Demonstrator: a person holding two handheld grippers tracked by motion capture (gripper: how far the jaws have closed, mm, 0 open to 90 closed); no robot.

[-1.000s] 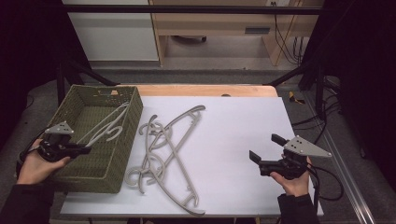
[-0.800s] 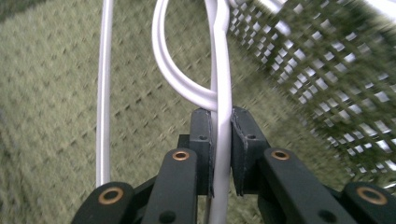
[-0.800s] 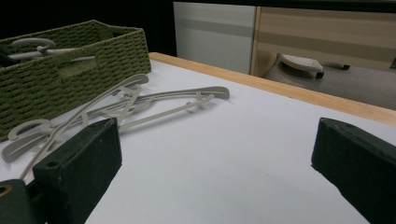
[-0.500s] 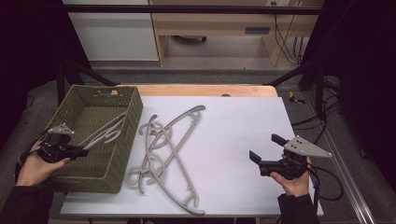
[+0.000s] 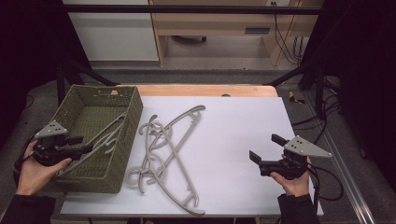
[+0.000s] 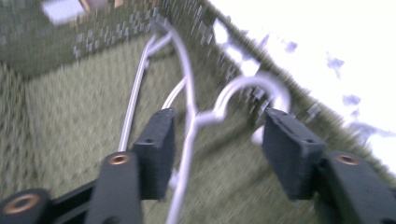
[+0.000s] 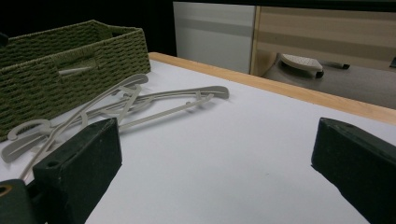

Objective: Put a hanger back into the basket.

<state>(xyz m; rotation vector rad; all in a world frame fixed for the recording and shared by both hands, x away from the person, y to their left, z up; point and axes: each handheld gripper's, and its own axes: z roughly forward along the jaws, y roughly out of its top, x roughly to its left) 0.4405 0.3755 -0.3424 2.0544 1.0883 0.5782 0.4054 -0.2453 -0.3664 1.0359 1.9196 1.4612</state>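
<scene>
Grey hanger (image 6: 187, 126) sits loose between the left gripper's (image 6: 219, 140) spread fingers, so its hook could snag the basket (image 5: 123, 140) at the frame's left.

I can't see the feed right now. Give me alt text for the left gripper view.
The left gripper hangs open inside the green woven basket, its two black jaws either side of a pale hanger that lies in the basket. The hanger's hook curls toward the basket wall, with the white table beyond. The picture is blurred.
</scene>
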